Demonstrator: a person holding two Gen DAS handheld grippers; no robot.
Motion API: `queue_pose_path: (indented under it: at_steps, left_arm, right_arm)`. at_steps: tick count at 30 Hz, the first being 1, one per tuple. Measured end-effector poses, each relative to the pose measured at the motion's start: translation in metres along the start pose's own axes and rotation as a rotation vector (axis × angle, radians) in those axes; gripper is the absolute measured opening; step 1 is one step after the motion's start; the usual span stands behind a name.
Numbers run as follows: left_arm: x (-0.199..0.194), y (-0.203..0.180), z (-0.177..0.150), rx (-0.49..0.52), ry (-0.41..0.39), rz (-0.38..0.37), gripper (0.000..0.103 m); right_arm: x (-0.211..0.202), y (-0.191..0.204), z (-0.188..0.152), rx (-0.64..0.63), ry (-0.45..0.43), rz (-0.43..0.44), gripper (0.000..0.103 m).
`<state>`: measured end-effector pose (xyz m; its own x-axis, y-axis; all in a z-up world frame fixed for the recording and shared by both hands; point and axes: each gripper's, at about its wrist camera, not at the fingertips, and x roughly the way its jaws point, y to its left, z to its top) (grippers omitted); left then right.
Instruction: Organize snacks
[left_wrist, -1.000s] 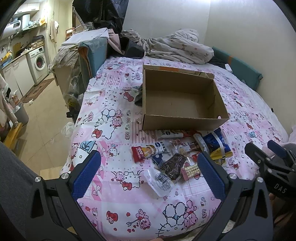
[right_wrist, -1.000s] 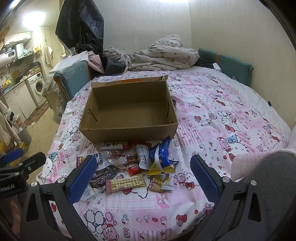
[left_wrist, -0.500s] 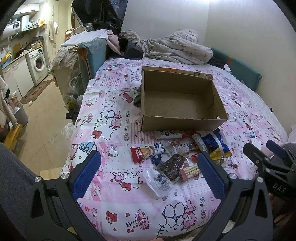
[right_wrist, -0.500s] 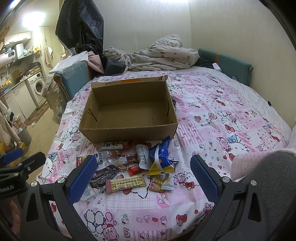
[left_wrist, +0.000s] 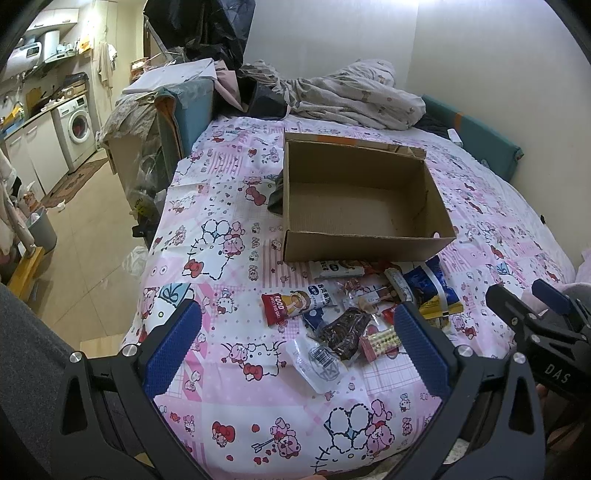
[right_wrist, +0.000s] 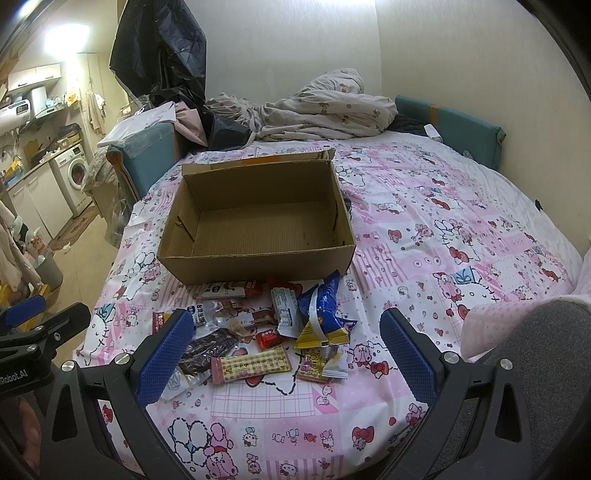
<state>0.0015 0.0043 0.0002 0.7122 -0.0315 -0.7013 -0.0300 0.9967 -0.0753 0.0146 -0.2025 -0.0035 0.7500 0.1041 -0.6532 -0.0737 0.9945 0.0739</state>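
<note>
Left wrist view looks along the left gripper (left_wrist: 295, 347), whose two blue-padded fingers (left_wrist: 171, 349) stand wide apart with nothing between them, hanging above the near part of a bed (left_wrist: 221, 206) covered in a pink cartoon-print sheet. An open cardboard box (left_wrist: 362, 243) sits on the bed, upright and bare inside. Just in front of its near wall lies a loose heap of snacks (left_wrist: 354, 306): a red-and-white packet (left_wrist: 295, 304) printed with the word FOOD at the left edge of the heap, a dark brown packet (left_wrist: 343, 328) nearer the camera, a clear wrapper (left_wrist: 317, 363) closest of all, a pink-and-yellow bar (left_wrist: 380, 339) partly behind the right-hand finger, and a blue bag (left_wrist: 430, 290) with a yellow corner on the right. The right gripper (left_wrist: 532, 299) shows at the right edge of this view, held above the bed's corner.

From the right wrist view, the right gripper (right_wrist: 286, 350) is likewise spread wide and holds nothing; the pink-and-yellow bar (right_wrist: 251, 365) and a small yellow packet (right_wrist: 319, 363) lie on the sheet between its fingers, untouched. The blue bag (right_wrist: 323, 308) stands crumpled beside a white packet (right_wrist: 284, 308), and the box (right_wrist: 255, 262) is just beyond them. The left gripper (right_wrist: 33, 314) appears at the left edge. A rumpled quilt (right_wrist: 317, 110) is piled at the far end of the bed, and a washing machine (right_wrist: 75, 173) stands in the room to the left.
</note>
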Motion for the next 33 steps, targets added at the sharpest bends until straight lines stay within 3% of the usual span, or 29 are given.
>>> queue_pose_path:
  at_steps: [27, 33]
  left_arm:
    - [0.000, 0.001, 0.000, -0.005, 0.007, 0.000, 0.103]
    - [0.014, 0.000, 0.023, 0.028, 0.097, -0.007, 0.103]
  right_arm:
    - [0.000, 0.000, 0.001, 0.004, 0.006, 0.004, 0.103]
    - [0.024, -0.024, 0.024, 0.089, 0.148, 0.122, 0.103]
